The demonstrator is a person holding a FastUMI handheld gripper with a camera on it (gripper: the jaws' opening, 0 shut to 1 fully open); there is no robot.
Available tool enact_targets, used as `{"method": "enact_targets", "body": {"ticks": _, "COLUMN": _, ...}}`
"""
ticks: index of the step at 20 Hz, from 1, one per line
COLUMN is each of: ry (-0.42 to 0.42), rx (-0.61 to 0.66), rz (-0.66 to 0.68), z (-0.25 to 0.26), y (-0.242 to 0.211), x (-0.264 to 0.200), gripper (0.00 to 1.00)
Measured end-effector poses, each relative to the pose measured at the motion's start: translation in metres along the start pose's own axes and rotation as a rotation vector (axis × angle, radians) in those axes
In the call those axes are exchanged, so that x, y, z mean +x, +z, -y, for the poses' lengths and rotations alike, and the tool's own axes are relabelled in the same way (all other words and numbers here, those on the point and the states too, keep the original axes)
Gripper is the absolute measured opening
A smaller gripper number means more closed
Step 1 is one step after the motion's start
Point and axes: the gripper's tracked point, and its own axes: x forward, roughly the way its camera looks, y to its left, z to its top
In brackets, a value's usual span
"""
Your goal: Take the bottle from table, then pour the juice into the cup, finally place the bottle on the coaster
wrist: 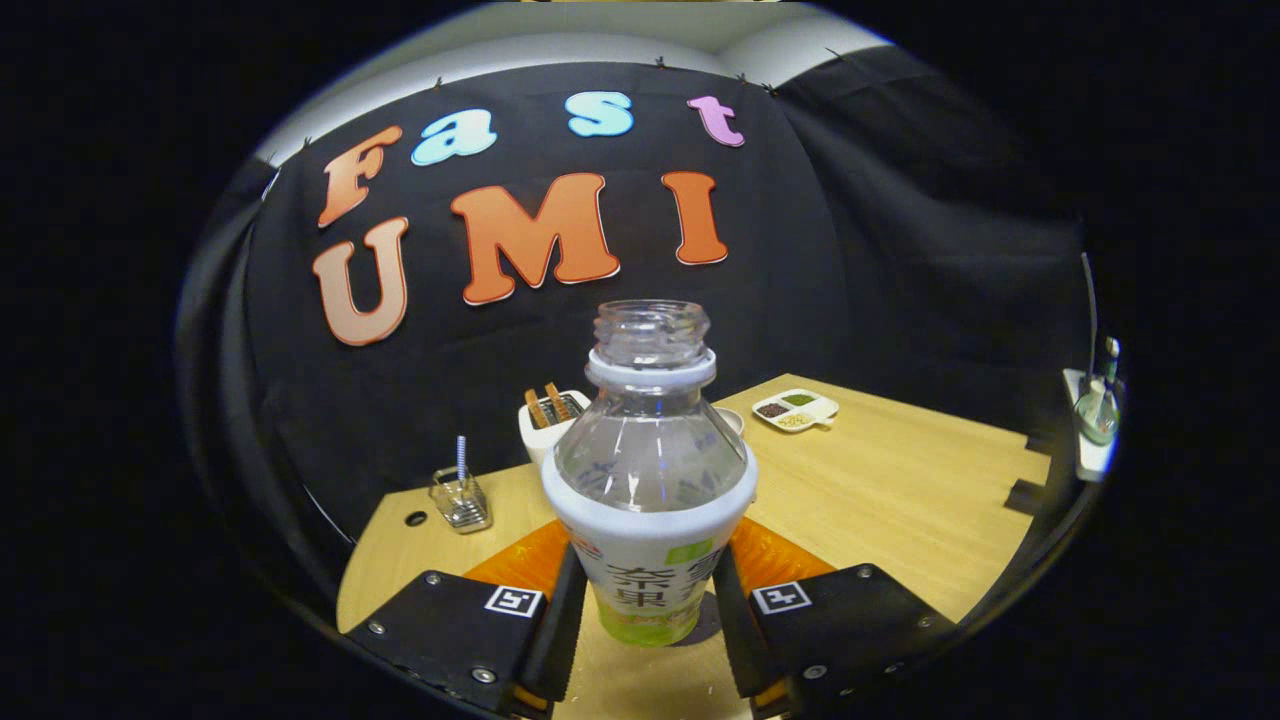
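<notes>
Gripper view, lower centre: my claw [648, 600] grips the uncapped bottle [650, 500] upright, both fingers pressing its label, above the tabletop [900, 480]. Beyond it, mid-frame, a white cup rim [732, 418] peeks; I should keep level until there.

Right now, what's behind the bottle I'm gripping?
The gripper is shut on the bottle. Behind it stands a white toaster holding toast, partly covered, and a white rim peeks out beside the bottle's shoulder; what it belongs to is covered.
</notes>
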Motion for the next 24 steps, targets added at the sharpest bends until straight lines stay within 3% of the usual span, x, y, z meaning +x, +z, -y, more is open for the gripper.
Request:
{"method": "enact_targets", "body": {"ticks": 14, "ry": -0.115, "rx": -0.164, "rz": -0.097, "z": -0.003, "y": -0.070, "x": 0.062, "gripper": 0.62}}
{"method": "enact_targets", "body": {"ticks": 24, "ry": -0.108, "rx": -0.118, "rz": -0.140, "z": -0.009, "y": -0.096, "x": 0.074, "gripper": 0.67}}
